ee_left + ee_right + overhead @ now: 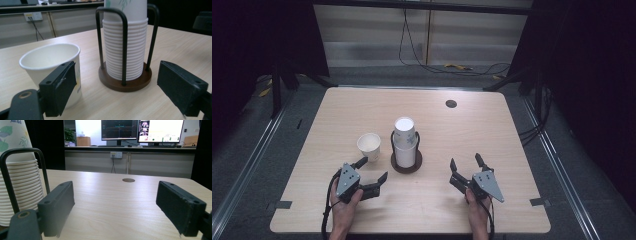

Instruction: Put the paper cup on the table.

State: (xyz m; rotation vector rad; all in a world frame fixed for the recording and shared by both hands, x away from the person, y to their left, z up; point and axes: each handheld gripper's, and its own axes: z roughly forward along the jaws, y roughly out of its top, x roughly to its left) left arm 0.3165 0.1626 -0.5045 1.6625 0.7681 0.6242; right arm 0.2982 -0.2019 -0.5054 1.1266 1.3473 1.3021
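Observation:
A single white paper cup [368,145] stands upright on the wooden table [472,210], left of a tall stack of paper cups [404,142] held in a black wire holder with a round dark base [406,165]. My left gripper [375,168] lies low on the table just in front of both, open. In the left gripper view its left jaw stands in front of the single cup [51,65], and the stack [126,47] rises ahead between the jaws of the left gripper [117,75]. My right gripper [465,160] rests open to the right of the holder with nothing between its jaws.
A round cable hole [451,103] sits near the table's far right edge. In the right gripper view the stack [17,187] is at the far left, the right gripper [115,200] faces bare wood, and monitors stand on a desk behind the table.

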